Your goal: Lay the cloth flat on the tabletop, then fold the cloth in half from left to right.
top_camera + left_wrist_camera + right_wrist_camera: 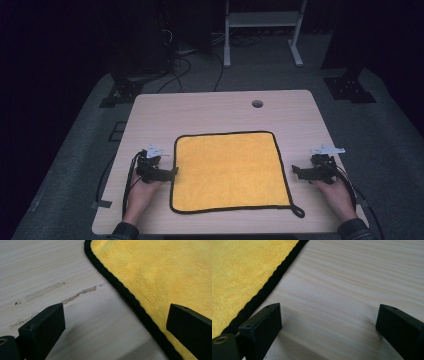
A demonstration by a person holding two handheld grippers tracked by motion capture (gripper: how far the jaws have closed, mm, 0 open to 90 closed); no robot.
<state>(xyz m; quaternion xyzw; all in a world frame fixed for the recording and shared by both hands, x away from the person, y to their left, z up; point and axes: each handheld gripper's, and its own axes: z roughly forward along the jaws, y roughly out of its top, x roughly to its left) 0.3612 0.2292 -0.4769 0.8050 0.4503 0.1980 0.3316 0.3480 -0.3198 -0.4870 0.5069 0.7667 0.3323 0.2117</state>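
The right gripper point(328, 322) has its two black jaws spread wide, rising from about seven and five o'clock, with nothing but bare wood between them. The pale wooden table point(352, 282) runs across from twelve to four o'clock. The yellow cloth point(242, 272) lies flat toward ten o'clock, its black hem slanting from twelve down to eight, passing just beside the seven-o'clock jaw.

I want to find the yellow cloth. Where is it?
In the high view the yellow cloth lies flat mid-table, between the left gripper and right gripper.

No readable text, label or number anywhere.
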